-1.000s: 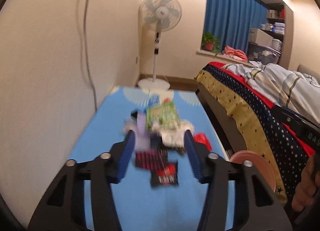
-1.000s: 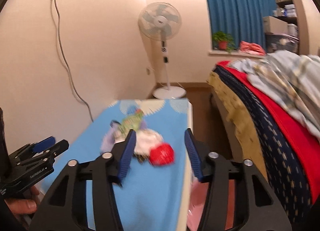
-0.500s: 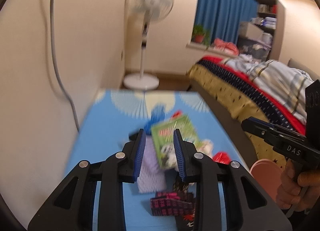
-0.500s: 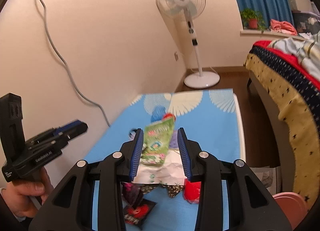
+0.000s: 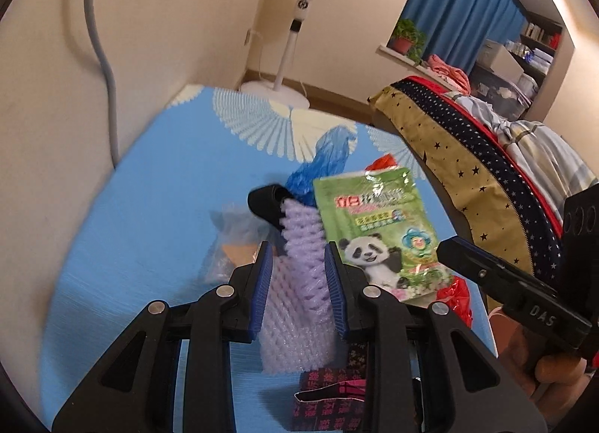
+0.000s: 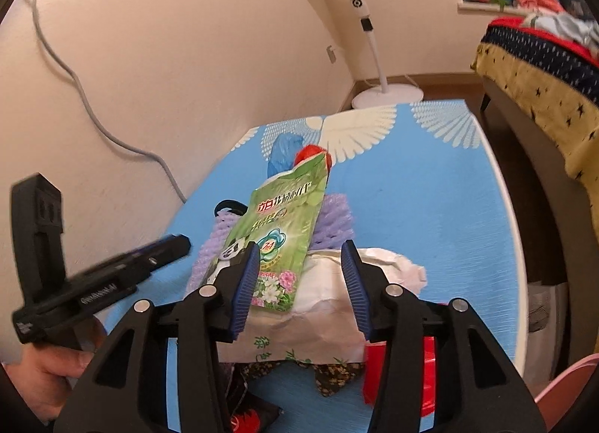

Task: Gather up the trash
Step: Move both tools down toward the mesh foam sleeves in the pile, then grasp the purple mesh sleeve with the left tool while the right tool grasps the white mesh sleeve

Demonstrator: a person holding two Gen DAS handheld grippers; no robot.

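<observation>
pouch (image 5: 378,230): green, panda printed on it
foam net (image 5: 299,283): lilac
mat (image 5: 149,208): sky blue, white fan shapes
bedspread (image 5: 460,170): mustard, dotted with black stars

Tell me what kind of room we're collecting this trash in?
Most likely a bedroom in a home. A bed with rumpled covers stands beside the blue table, a standing fan is by the wall, and blue curtains hang over a sill with a potted plant.
</observation>
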